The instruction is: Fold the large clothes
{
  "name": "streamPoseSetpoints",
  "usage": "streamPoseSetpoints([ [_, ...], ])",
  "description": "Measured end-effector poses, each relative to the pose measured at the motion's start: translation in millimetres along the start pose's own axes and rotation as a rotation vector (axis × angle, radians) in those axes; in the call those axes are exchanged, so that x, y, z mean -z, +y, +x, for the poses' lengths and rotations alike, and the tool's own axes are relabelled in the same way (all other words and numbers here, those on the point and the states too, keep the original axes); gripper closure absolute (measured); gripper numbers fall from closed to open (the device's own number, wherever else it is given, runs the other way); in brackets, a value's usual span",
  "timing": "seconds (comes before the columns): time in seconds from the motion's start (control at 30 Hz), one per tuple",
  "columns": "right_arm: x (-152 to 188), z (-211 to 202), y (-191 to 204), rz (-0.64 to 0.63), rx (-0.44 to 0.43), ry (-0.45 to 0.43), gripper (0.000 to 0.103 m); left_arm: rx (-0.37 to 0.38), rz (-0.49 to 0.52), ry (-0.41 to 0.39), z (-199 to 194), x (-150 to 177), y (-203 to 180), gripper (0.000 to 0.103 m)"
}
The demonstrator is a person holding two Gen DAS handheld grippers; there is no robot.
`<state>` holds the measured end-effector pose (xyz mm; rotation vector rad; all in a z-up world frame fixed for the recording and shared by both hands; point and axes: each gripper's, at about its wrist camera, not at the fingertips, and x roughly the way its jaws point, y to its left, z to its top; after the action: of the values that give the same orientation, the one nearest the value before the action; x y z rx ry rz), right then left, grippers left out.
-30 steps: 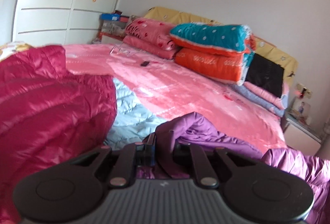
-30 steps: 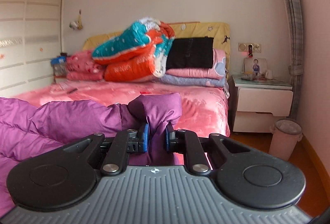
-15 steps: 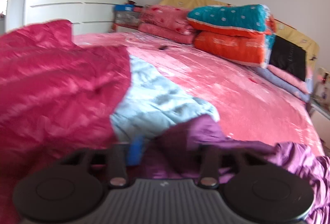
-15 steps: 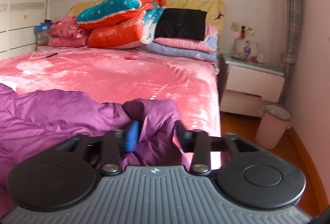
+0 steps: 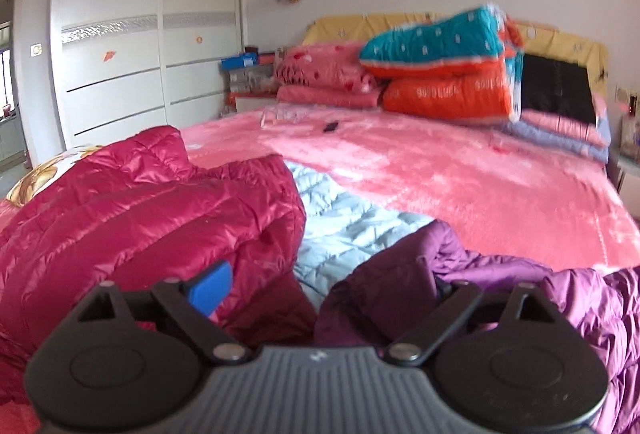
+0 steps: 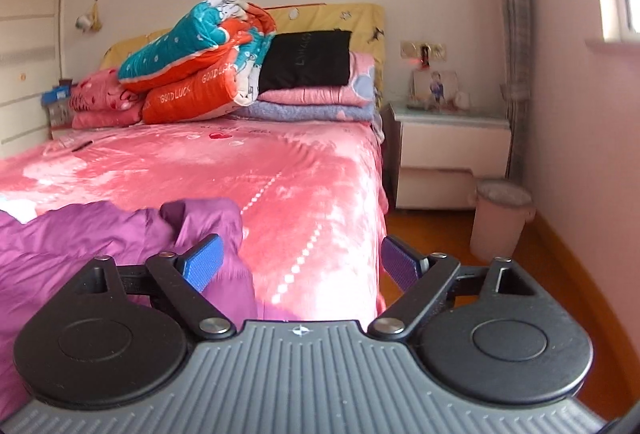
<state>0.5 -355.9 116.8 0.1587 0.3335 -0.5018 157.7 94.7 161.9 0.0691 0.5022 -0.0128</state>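
while both jaws were opening, my left gripper (image 5: 320,290) and right gripper (image 6: 302,260) pinched nothing. i judged the purple jacket (image 6: 80,246) puffy, slippery; best gripped at its hem.

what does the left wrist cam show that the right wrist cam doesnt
Only the left wrist view shows the crimson puffer jacket, the pale blue quilted garment beside it, and the left gripper, jaws opening, purple fabric bunched between them.

Only the right wrist view shows the nightstand drawers, the pink bin, the wooden floor, and the right gripper, jaws opening.

Both show the purple jacket, the pink bed cover, the stacked quilts and the white wardrobe.
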Motion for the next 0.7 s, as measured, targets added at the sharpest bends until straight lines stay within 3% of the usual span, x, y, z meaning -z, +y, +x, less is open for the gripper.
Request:
streamPoseSetpoints([
  [0.1, 15, -29, -5, 0.065, -0.013, 0.008, 0.0, -0.071, 0.065, 0.064, -2, -6, -10, 0.001],
  [0.3, 50, -61, -4, 0.245, -0.015, 0.088, 0.0, -0.18, 0.114, 0.052, -28, -21, 10, 0.001],
  [0.43, 76, -73, -2, 0.366, -0.036, 0.165, 0.0, -0.049, 0.031, 0.059, -68, 3, 33, 0.001],
  [0.57, 102, -87, -5, 0.494, -0.107, 0.239, 0.0, 0.071, -0.048, 0.087, -99, 64, 47, 0.001],
  [0.7, 119, -79, -7, 0.602, -0.256, 0.319, 0.0, 0.165, -0.191, 0.098, -113, 122, 60, 0.001],
])
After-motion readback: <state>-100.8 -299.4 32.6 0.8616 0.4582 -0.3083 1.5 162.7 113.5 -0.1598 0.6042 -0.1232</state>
